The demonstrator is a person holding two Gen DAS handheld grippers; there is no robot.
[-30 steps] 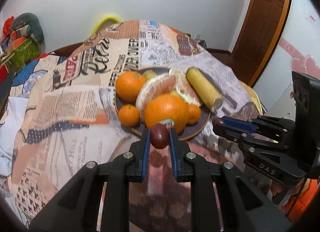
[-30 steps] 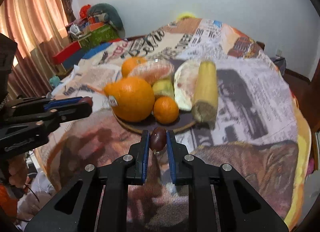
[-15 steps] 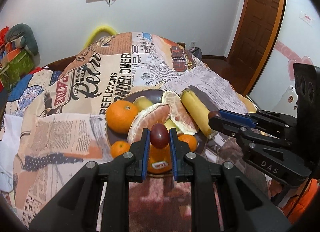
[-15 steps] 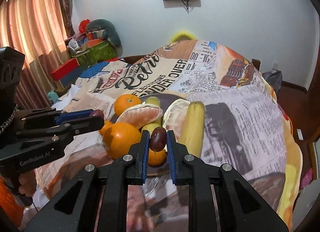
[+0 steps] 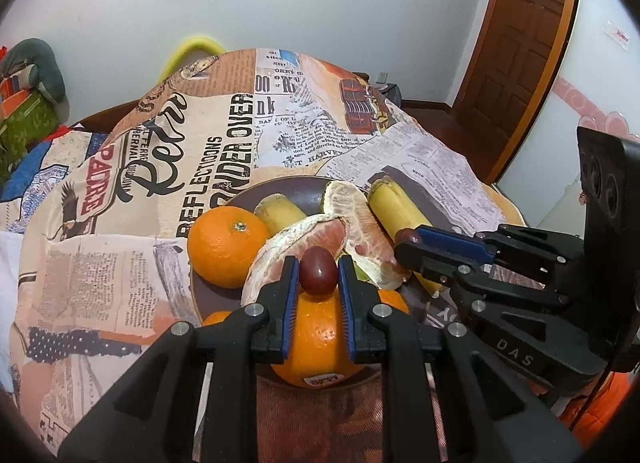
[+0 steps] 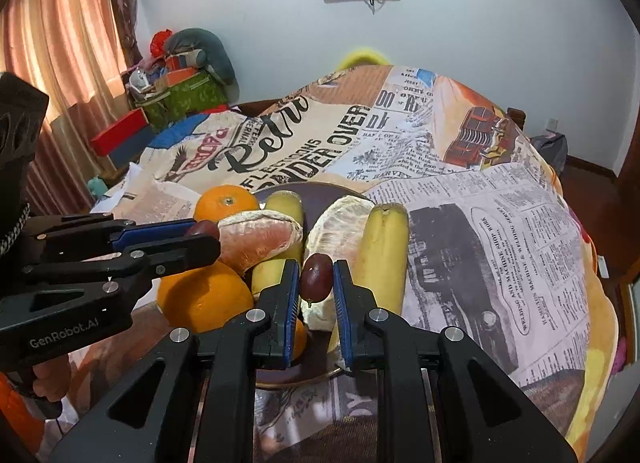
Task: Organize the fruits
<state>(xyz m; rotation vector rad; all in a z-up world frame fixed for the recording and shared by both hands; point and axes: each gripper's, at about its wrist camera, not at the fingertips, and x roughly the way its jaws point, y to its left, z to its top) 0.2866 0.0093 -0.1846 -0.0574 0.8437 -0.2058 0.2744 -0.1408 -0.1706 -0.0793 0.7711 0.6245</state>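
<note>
The left gripper (image 5: 319,275) was clenched on a dark red grape (image 5: 318,276), held at lower centre of the left wrist view just above the big stickered orange (image 5: 319,337); the right gripper (image 6: 316,283) likewise gripped its own grape (image 6: 316,276) at lower centre of its view. Each grape stood with its long axis roughly upright between the blue pads (image 5: 291,305). The dark plate (image 5: 308,187) lay straight ahead of and below both grippers, so the placing seemed to turn on a short drop forward; the left gripper looked nearer the peeled pomelo segment (image 5: 304,237), the right nearer the banana (image 6: 382,251) at centre right. Outward lay a second orange (image 5: 224,245) at centre left and the newspaper-print cloth (image 5: 192,143) toward the upper frame. The plate's free floor was mostly hidden by fruit, its near rim cut off by the fingers, and how high the grapes hung above it perhaps could not be judged.
</note>
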